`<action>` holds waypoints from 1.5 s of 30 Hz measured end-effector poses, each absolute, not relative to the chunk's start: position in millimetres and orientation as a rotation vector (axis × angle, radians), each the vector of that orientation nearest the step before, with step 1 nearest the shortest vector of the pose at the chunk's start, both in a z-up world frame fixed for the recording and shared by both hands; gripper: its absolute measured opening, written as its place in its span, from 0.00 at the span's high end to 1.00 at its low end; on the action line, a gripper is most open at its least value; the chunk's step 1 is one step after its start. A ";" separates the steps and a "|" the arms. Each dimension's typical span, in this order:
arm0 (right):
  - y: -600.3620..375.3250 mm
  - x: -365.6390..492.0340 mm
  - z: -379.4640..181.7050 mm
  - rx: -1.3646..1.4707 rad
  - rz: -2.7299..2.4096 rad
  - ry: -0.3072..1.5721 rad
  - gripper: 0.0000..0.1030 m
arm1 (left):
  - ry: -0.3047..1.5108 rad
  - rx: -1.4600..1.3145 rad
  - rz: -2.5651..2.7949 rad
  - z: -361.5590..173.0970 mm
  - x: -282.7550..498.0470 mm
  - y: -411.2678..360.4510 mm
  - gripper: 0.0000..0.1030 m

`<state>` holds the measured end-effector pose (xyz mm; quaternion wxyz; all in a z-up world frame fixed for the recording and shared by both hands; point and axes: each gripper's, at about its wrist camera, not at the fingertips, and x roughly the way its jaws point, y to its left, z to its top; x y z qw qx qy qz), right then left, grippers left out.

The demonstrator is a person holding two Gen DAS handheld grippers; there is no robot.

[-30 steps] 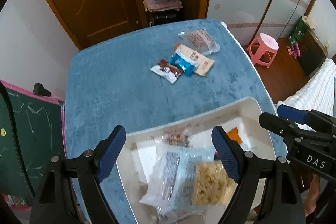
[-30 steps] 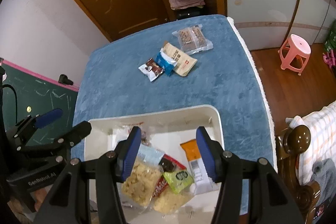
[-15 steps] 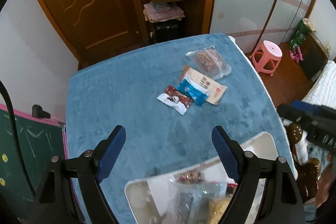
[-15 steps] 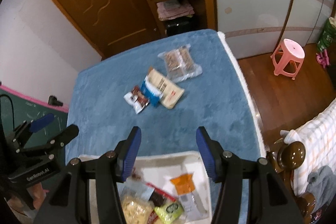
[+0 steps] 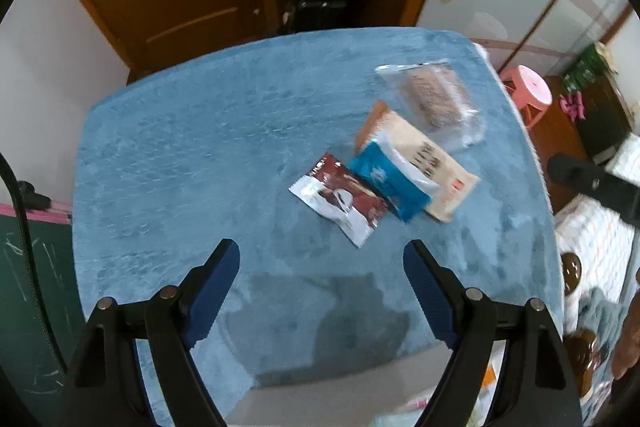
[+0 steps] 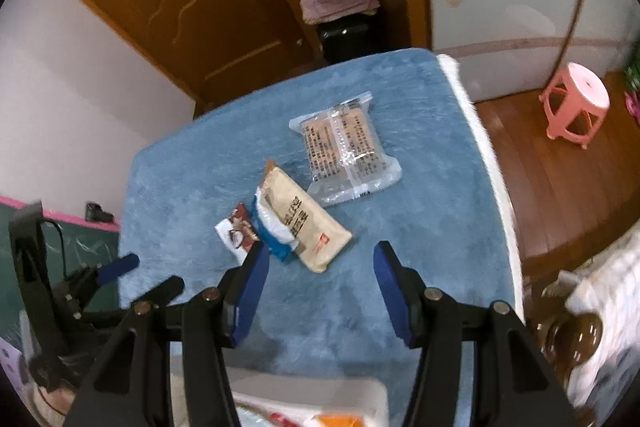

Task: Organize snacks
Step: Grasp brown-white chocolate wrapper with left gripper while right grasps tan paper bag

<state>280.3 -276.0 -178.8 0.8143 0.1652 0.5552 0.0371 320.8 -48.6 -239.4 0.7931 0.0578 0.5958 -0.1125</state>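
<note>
Fingers of both grippers, left [image 5: 321, 267] and right [image 6: 318, 275], spread and empty; some snacks already in tray [image 6: 308, 393], four packets [image 6: 304, 227] left on table [image 5: 200, 147]

- Left gripper [image 5: 320, 269], jaws apart and empty, hangs over the blue bench [image 5: 180, 155].
- Beyond it: red-and-white packet [image 5: 340, 205], blue packet [image 5: 390, 187], tan packet [image 5: 424, 163], clear packet [image 5: 434, 99].
</note>
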 end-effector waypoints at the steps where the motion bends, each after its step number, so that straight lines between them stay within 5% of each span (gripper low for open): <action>1: -273.4 288.4 -187.9 0.328 0.081 1.201 0.46 | 1.288 0.115 -0.233 -246.3 326.7 -48.6 0.19; 21: -226.6 349.7 -287.2 0.201 0.227 1.386 0.47 | 1.453 -0.063 -0.170 -328.1 381.2 -48.0 0.25; 28: -218.6 328.5 -270.7 0.157 0.292 1.376 0.82 | 1.477 -0.061 -0.172 -336.7 388.7 -56.1 0.25; 36: -230.7 295.9 -252.5 0.188 0.254 1.363 0.87 | 1.507 -0.046 -0.145 -353.0 390.3 -82.0 0.27; 38: -233.9 291.8 -248.9 0.204 0.250 1.354 0.87 | 1.498 -0.046 -0.156 -351.4 388.8 -88.0 0.41; 40: -237.2 286.9 -244.3 0.223 0.248 1.341 0.87 | 1.495 -0.043 -0.175 -348.2 386.6 -92.5 0.68; 45: -248.4 272.8 -230.1 0.271 0.250 1.313 0.87 | 1.494 -0.051 -0.174 -337.5 374.1 -91.9 0.73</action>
